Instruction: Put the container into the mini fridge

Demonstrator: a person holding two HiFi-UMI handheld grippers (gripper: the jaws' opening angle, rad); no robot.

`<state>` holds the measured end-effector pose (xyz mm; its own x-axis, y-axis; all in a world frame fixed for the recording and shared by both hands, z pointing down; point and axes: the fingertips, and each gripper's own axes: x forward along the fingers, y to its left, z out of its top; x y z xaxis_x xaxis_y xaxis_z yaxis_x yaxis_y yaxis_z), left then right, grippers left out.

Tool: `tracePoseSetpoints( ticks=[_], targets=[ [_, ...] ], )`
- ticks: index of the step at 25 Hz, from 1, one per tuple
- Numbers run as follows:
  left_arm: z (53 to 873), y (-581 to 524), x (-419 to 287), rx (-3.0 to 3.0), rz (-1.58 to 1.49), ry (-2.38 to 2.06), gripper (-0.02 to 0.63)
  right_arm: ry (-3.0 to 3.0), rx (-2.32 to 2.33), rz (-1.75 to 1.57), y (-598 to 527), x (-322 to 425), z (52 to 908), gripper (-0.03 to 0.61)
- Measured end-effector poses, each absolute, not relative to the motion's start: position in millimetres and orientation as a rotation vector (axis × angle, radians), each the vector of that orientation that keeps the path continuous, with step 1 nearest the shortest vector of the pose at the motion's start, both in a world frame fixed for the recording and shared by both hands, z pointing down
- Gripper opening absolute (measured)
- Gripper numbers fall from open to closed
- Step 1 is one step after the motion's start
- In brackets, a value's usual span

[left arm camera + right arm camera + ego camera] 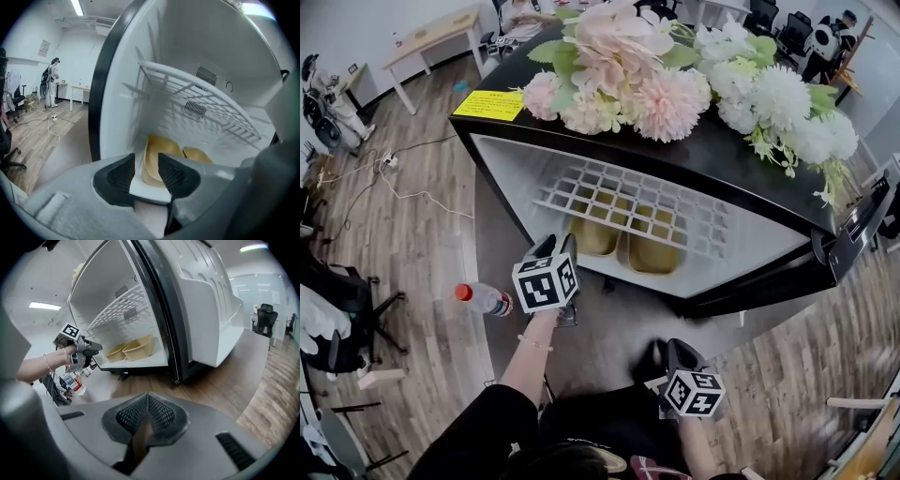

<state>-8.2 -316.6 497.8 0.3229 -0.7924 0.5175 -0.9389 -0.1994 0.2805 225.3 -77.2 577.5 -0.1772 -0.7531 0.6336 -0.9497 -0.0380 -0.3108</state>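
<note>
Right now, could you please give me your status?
Left gripper jaws apart, empty; right gripper shut. Both containers inside mini fridge, under wire shelf. Opening unobstructed.

containers: in the head view we only get the left container (595, 234) and right container (654, 251) in slices through the wire shelf (619, 197). The left one's 6 o'clock end is behind the left gripper (558, 246).
left container, close up: in the left gripper view its 6 o'clock end drops behind the jaws.
bottle (485, 298): 3 o'clock end tucked behind that gripper's marker cube, label too small for us.
yellow note (489, 105): print way too tiny to read.
fridge door (862, 220): chopped by the frame edge at 3 o'clock.
fridge top (722, 159): mostly buried under the flowers (675, 80).
person (50, 79): 9 o'clock in the left gripper view, too small for detail.
</note>
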Motion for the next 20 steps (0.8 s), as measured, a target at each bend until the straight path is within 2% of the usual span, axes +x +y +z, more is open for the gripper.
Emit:
tracePoseSetpoints(
  ticks=[12,20],
  targets=[
    [445.3,-247.9,5.9,2.403,0.168,-1.218,0.147,-1.98,1.896,0.855,-68.8,205.5,553.9,0.015],
    [422.0,-211.4,-16.7,2.54,0.136,-1.202,0.147,-1.995,1.961,0.766,-61.1,188.4,538.9,0.015]
  ],
)
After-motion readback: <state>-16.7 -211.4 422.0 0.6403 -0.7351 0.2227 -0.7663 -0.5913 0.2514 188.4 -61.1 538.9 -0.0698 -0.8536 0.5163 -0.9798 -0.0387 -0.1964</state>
